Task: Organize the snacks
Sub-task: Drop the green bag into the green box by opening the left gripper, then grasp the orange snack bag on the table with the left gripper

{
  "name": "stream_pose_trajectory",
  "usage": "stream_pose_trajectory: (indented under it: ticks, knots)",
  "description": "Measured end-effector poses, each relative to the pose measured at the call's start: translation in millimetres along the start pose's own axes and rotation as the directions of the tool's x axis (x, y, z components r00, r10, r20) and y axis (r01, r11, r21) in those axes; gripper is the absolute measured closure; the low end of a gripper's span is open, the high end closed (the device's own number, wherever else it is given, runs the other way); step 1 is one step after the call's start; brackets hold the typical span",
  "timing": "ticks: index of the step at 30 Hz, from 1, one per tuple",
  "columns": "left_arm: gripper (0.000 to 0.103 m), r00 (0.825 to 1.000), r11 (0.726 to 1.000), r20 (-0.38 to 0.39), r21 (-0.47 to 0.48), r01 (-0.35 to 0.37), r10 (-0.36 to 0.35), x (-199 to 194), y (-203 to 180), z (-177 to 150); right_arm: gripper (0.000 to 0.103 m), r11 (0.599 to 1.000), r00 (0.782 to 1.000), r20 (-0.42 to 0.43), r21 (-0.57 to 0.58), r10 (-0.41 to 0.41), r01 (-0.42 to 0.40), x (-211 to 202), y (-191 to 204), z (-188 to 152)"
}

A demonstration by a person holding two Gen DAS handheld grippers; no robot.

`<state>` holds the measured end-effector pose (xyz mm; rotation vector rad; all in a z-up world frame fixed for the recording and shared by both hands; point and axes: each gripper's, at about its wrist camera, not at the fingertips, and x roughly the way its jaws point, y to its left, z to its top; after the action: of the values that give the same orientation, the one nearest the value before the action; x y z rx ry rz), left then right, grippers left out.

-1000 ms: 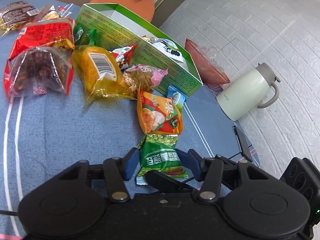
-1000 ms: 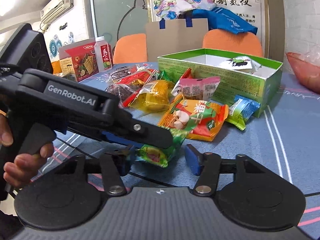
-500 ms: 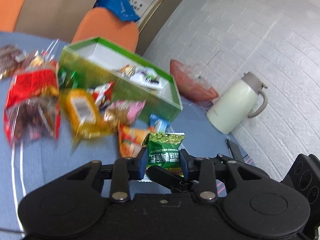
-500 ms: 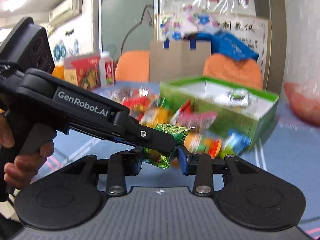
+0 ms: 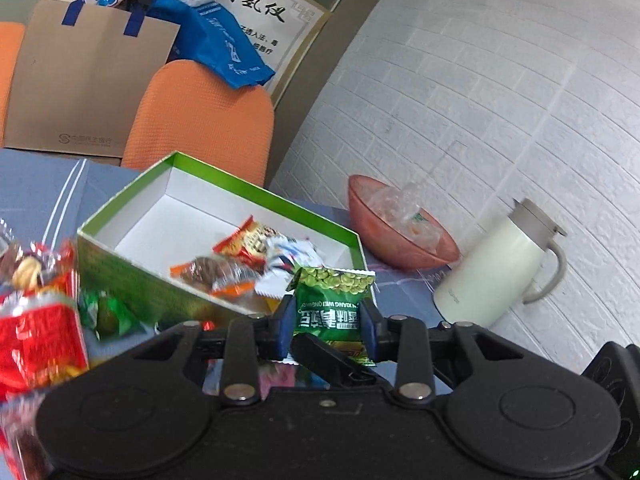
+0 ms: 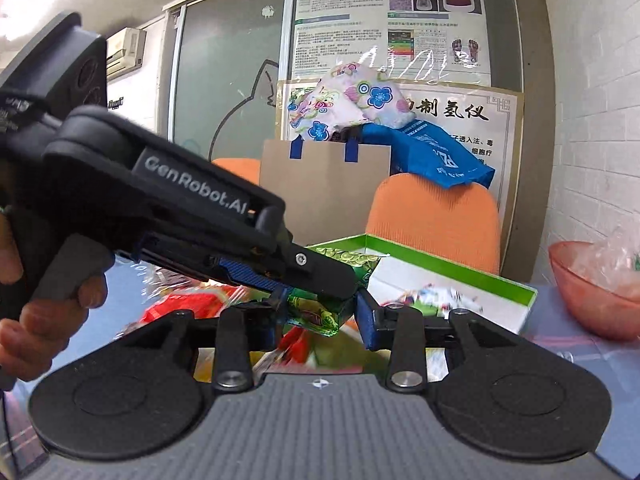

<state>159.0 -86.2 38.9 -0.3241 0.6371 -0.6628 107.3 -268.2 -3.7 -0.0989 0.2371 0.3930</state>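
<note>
Matte black left gripper (image 5: 327, 322) with blue finger pads (image 5: 285, 320), silver screws, white "GenRobot.AI" lettering; bare hand (image 6: 48, 312).

Two tools are counted, the left tool (image 5: 327, 326) and the right tool (image 6: 320, 316). One green pea packet (image 5: 332, 304), one green box (image 5: 132, 276) with three packets inside, one pink bowl (image 5: 400, 252), one cream jug (image 5: 492, 272) and two orange chairs (image 5: 200, 120) are seen.
</note>
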Motion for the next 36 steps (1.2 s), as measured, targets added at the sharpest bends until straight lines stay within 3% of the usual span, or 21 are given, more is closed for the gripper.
stream_pose_trajectory:
  ticks: [5,12,13,15,16,17,18,24,29,33,36]
  knots:
    - [0.035,1.000,1.000,-0.026,-0.015,-0.011,0.010,29.7,14.7,24.0,0.040,0.999,1.000,-0.019,0.037,-0.012,0.013,32.0,-17.8,6.8]
    - [0.035,0.997,0.999,-0.060,-0.026,-0.045,0.043,62.1,33.9,28.1,0.040,0.998,0.998,-0.057,0.066,-0.012,0.016,61.4,-32.5,-6.1]
    - [0.032,0.997,0.998,-0.063,-0.030,-0.049,0.047,66.1,36.8,27.3,0.039,0.997,0.998,-0.061,0.069,-0.014,0.018,64.3,-33.3,-8.7]
    - [0.000,0.995,0.996,-0.066,-0.050,-0.071,0.068,70.4,41.7,24.6,0.035,0.996,0.997,-0.076,0.081,-0.019,0.025,69.9,-35.0,-13.5]
    - [0.000,0.995,0.995,-0.063,-0.060,-0.077,0.073,69.2,43.3,22.6,0.020,0.996,0.995,-0.097,0.086,-0.026,0.034,71.7,-34.9,-15.3]
    - [0.000,0.996,0.995,-0.054,-0.063,-0.071,0.068,65.7,43.8,20.4,0.003,0.995,0.993,-0.108,0.087,-0.037,0.047,71.4,-34.5,-16.8]
    - [0.000,0.997,0.996,-0.041,-0.056,-0.067,0.065,60.6,42.8,18.6,0.000,0.994,0.994,-0.088,0.088,-0.062,0.069,67.1,-33.9,-18.5]
    - [0.000,0.997,0.997,0.023,-0.005,-0.076,0.076,7.9,20.0,8.3,0.000,0.995,0.996,-0.032,0.058,-0.080,0.082,22.5,-22.9,-16.2]
    - [0.000,0.988,0.990,0.063,0.026,-0.140,0.138,-39.1,2.6,-17.8,0.000,0.996,0.999,0.011,0.081,-0.039,0.038,-26.2,-8.4,-22.2]
    - [0.000,0.990,0.993,0.067,-0.013,-0.120,0.121,-64.4,5.0,-53.3,0.000,0.994,0.998,-0.056,0.111,0.000,0.006,-48.5,0.7,-40.6]
    - [0.000,0.996,0.994,0.020,-0.054,-0.091,0.093,-66.7,11.5,-77.0,0.000,0.990,0.989,-0.144,0.140,0.021,-0.001,-52.3,3.8,-56.5]
